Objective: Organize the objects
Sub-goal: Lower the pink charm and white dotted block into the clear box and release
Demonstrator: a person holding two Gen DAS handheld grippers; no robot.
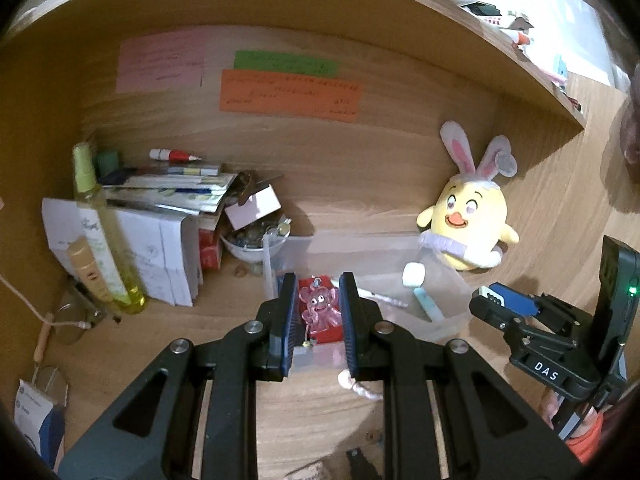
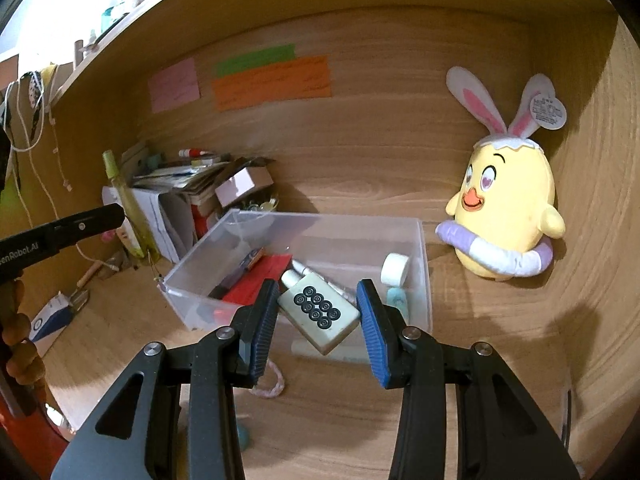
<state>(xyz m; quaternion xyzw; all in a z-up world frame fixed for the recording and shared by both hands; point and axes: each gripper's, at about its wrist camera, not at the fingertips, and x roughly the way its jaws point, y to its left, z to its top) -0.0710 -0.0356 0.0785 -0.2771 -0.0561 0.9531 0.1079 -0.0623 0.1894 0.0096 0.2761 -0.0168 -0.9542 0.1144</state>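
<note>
two grips: left jaws (image 1: 316,312) on pink charm (image 1: 319,307), right jaws (image 2: 318,326) on white bottle (image 2: 318,314)

free: bare table (image 2: 480,340) in front of and right of the clear box (image 2: 424,248) | box top open | left: pile of papers (image 1: 160,248) and tall bottle (image 1: 104,240) block | right: plush chick (image 2: 508,208) by the wall | above: shelf (image 1: 360,20) hangs low

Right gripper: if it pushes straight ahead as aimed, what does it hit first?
Likely the clear plastic bin. The right gripper holds a white dotted block over the bin's near edge, pointing down into it, so bin contents come first. Depth is unclear.
</note>
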